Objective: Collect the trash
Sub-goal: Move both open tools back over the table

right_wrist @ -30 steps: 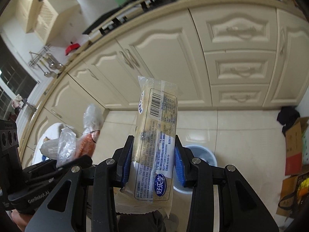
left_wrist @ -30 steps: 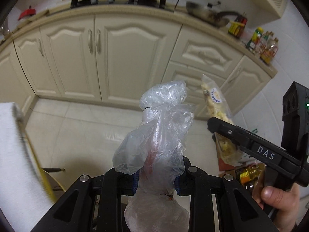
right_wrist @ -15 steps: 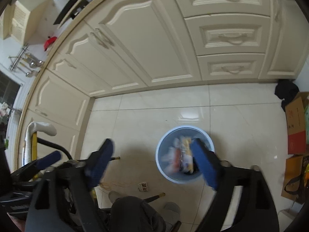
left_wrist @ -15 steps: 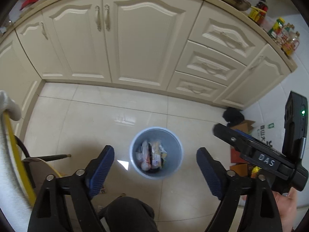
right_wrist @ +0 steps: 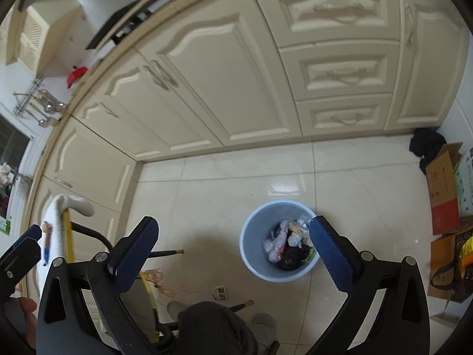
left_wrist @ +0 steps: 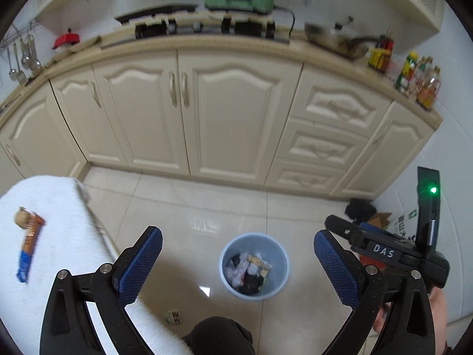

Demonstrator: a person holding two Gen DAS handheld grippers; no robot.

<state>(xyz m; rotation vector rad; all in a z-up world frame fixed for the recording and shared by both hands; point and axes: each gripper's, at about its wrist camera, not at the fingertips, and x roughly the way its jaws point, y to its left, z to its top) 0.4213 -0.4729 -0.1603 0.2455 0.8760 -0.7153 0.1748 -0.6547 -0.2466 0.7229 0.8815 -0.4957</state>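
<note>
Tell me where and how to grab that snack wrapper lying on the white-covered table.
Grip the snack wrapper across its narrow width near the middle, coming down from above with the open left gripper. It lies flat on the white cloth, long and thin, running away from the camera, so the fingers should probably close on its two long edges, not its ends.

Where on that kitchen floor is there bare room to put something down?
Bare tiles lie between the blue bin and the cabinets. It is crowded by the cardboard boxes, and near the chair legs and paper scrap.
</note>
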